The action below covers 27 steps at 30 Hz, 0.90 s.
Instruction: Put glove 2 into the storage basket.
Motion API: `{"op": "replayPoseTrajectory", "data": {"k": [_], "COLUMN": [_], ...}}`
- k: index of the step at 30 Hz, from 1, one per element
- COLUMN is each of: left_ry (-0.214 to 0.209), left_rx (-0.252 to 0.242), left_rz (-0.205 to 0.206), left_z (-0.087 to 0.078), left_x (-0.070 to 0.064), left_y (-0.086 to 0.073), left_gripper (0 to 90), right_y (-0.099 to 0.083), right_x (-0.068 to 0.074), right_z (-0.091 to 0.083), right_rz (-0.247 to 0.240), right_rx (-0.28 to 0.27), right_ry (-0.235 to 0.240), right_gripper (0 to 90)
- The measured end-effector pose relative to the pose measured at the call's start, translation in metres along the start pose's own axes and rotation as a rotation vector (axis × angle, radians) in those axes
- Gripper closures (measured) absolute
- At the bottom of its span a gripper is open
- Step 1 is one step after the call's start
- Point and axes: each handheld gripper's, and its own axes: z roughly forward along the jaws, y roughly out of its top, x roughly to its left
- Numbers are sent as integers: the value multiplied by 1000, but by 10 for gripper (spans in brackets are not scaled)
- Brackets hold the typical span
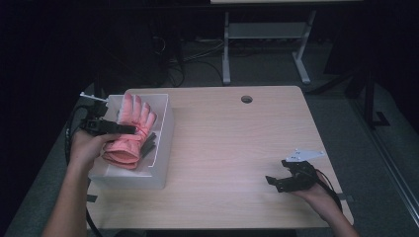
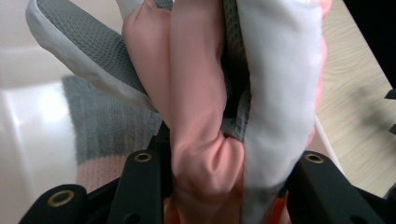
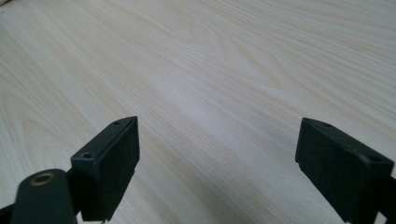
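Over the white plastic bin (image 1: 160, 148) at the table's left, the padded pink-and-white glove (image 1: 131, 131) is clamped in the left gripper (image 1: 129, 129), where soft folds could slip free, while the right gripper (image 1: 274, 183) is held apart and empty.

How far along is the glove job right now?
Done: the left gripper is clamped on the pink glove, jaws pinching its fabric in the left gripper view. In hand: the glove sits over the white bin; whether it is lifted clear I cannot tell. A grey knit item lies beneath. The right gripper waits open over the table.
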Motion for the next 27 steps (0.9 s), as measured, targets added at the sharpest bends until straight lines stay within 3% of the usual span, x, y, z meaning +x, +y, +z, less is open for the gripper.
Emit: {"op": "replayPoseTrajectory", "data": {"k": [9, 14, 17, 22, 27], "left_ry": [17, 15, 14, 62, 88], "left_rx": [95, 135, 129, 122, 130], "left_rz": [-16, -30, -10, 49, 62], "left_z": [57, 77, 78, 70, 59], "left_x": [8, 17, 18, 13, 12], "left_y": [-7, -17, -18, -13, -10], "left_gripper": [572, 530, 450, 206, 133], "right_y": [0, -1, -1, -1, -1], "right_x": [1, 0, 0, 2, 2], "right_z": [-1, -2, -2, -2, -2], "right_rz": [2, 1, 2, 4, 8], "right_rx": [2, 0, -2, 1, 2], "right_ry": [-1, -1, -1, 3, 6], "right_gripper": [134, 134, 134, 134, 134]}}
